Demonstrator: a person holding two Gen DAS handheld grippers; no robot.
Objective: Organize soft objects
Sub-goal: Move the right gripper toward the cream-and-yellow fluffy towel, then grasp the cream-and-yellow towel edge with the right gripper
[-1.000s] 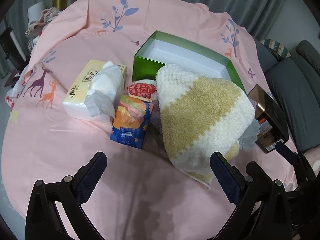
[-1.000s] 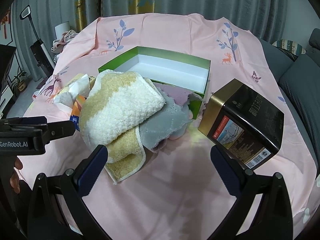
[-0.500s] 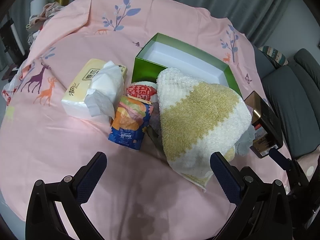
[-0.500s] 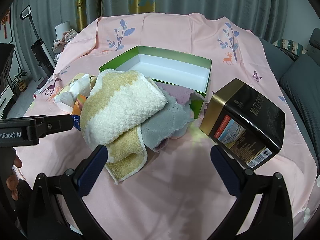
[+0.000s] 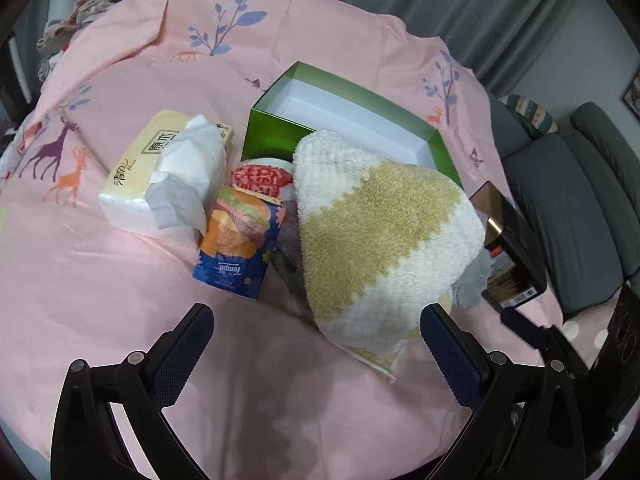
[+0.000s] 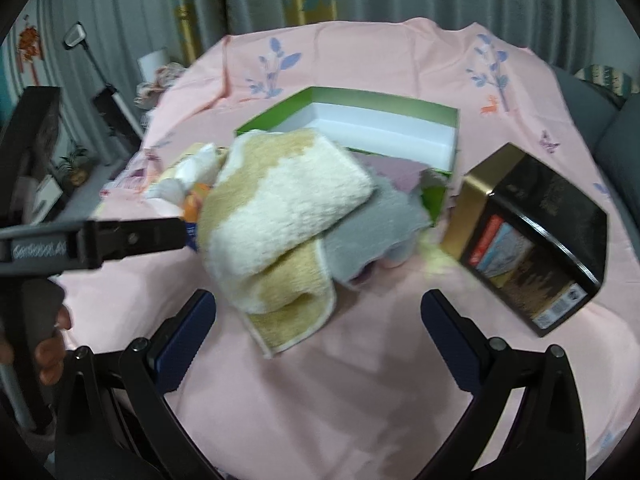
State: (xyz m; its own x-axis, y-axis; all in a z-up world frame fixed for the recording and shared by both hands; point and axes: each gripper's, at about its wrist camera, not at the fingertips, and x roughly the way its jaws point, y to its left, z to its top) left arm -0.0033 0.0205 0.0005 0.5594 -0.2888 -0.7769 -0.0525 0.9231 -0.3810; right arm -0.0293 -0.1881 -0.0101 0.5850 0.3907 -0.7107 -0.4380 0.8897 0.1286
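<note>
A folded yellow-and-white towel (image 5: 380, 236) lies on a pile in the middle of the pink tablecloth, over a grey cloth (image 6: 372, 232) and a purple cloth (image 6: 396, 172). An open green box (image 5: 344, 120) with a white inside stands behind it. My left gripper (image 5: 316, 344) is open and empty, just in front of the towel. My right gripper (image 6: 318, 332) is open and empty, close to the towel's front edge (image 6: 288, 332). The left gripper also shows at the left of the right wrist view (image 6: 120, 236).
A tissue box (image 5: 168, 172), a blue tissue pack (image 5: 240, 248) and a red-patterned roll (image 5: 262, 178) sit left of the towel. A black-and-gold tin (image 6: 528, 236) lies right of the pile. A grey sofa (image 5: 580, 200) is beyond the table's right edge.
Both grippers have moved a little forward toward the towel pile. The right wrist view is now blurred by motion. Nothing on the table has moved.
</note>
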